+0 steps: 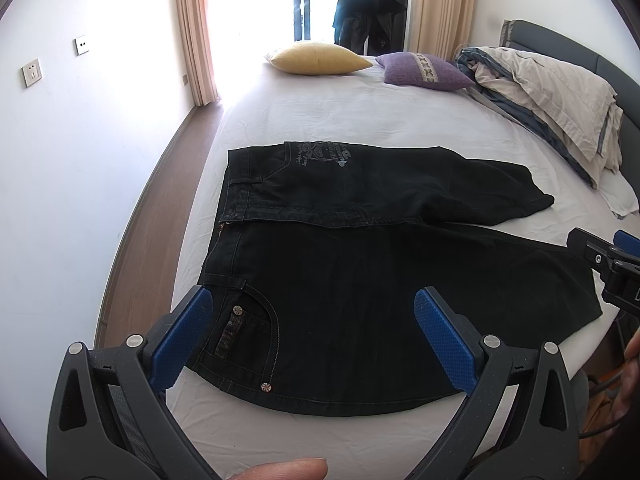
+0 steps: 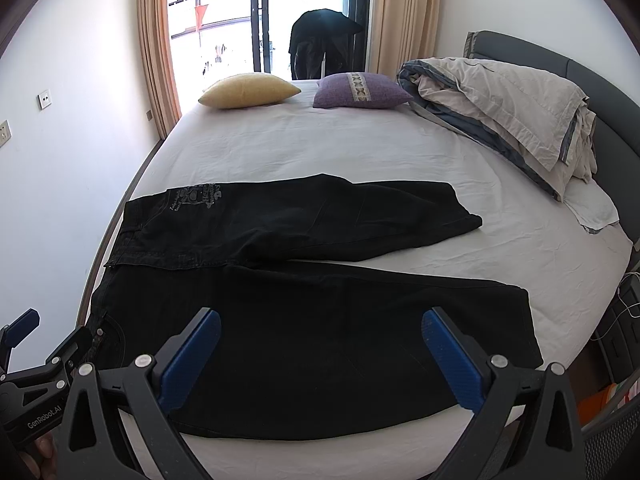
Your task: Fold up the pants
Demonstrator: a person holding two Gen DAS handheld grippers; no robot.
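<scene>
At the bottom of the left wrist view, the left gripper [image 1: 312, 320] stands wide apart, its blue pads [image 1: 444, 336] hovering over the waistband and front pocket of a pair of black pants [image 1: 360, 280]; nothing lies between the fingers. In the right wrist view, the right gripper [image 2: 320, 352] is likewise spread wide and empty, poised above the near trouser leg at lower centre. The pants [image 2: 304, 320] lie flat across the near half of a white-sheeted bed [image 2: 320, 148], waist toward the left of the frame, both legs running right, the far leg shorter-looking and angled slightly away from the near one. Beyond them, in the upper middle, rest a yellow cushion [image 2: 248, 90] and a purple cushion [image 2: 360, 90], just apart. A rumpled duvet [image 2: 500, 100] is heaped against the grey headboard [image 2: 600, 80] at upper right. Curtains [image 2: 156, 40] frame a bright balcony door at top.
</scene>
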